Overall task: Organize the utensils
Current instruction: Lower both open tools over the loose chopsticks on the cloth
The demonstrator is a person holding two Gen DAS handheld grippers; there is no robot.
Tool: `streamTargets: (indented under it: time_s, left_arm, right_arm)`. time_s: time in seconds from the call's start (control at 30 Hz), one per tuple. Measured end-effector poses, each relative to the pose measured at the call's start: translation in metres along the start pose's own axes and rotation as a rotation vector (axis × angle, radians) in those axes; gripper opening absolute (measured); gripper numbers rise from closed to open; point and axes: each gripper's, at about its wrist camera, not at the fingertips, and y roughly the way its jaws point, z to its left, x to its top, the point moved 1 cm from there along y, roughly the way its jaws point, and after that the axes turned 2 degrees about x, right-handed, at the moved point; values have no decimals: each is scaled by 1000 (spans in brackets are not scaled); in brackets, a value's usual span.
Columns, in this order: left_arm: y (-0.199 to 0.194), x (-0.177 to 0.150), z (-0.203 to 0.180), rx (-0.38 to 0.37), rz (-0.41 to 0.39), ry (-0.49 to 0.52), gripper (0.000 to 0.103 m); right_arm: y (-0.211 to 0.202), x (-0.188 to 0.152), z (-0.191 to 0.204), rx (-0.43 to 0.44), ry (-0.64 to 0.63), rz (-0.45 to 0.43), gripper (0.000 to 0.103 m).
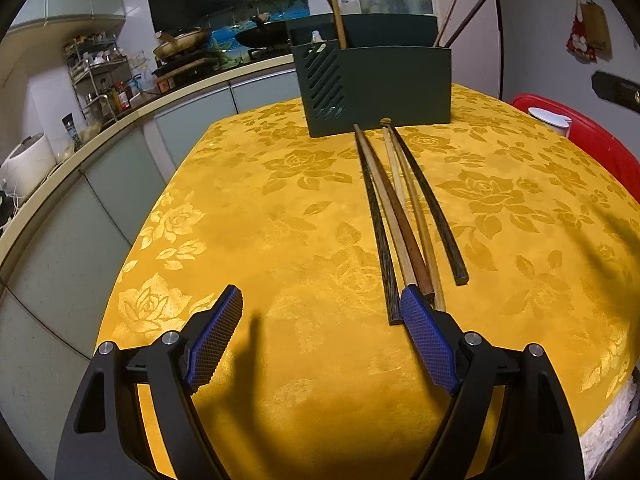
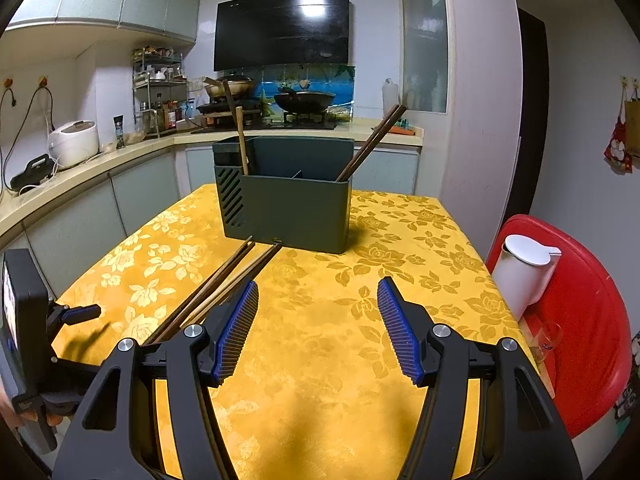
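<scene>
A glossy yellow cloth woven with roses covers the counter (image 1: 248, 208). On it lie five slender chopsticks (image 1: 404, 216) side by side, some dark and grainy, some pale wood, their far tips close to the foot of a boxy dark green utensil holder (image 2: 286, 196) with slanted vent slots in its side. More sticks stand upright inside it. The left gripper (image 1: 320, 312) is spread wide, its blue ribbed pads bare, one beside the chopstick ends. The right gripper (image 2: 318, 300) gapes wide too, holding nothing.
</scene>
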Motion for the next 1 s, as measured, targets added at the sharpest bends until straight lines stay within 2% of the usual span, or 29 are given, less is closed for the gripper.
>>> streamTargets:
  time_s: [0.2, 0.3, 0.4, 0.7, 1.0]
  left_arm:
    - [5, -1, 0, -58, 22, -14, 67]
    - [8, 1, 7, -55, 35, -36, 50]
    - [12, 3, 15, -66, 48, -75, 42]
    - [15, 2, 30, -78, 55, -128, 36]
    - [14, 1, 31, -100, 52, -140, 36]
  right_arm:
    - [10, -11, 14, 26, -22, 44, 60]
    - [17, -18, 23, 45, -36, 69, 60]
    - [26, -29, 35, 76, -47, 109, 60]
    - [49, -51, 81, 177, -92, 172, 60]
    - [73, -63, 110, 166, -134, 224, 60]
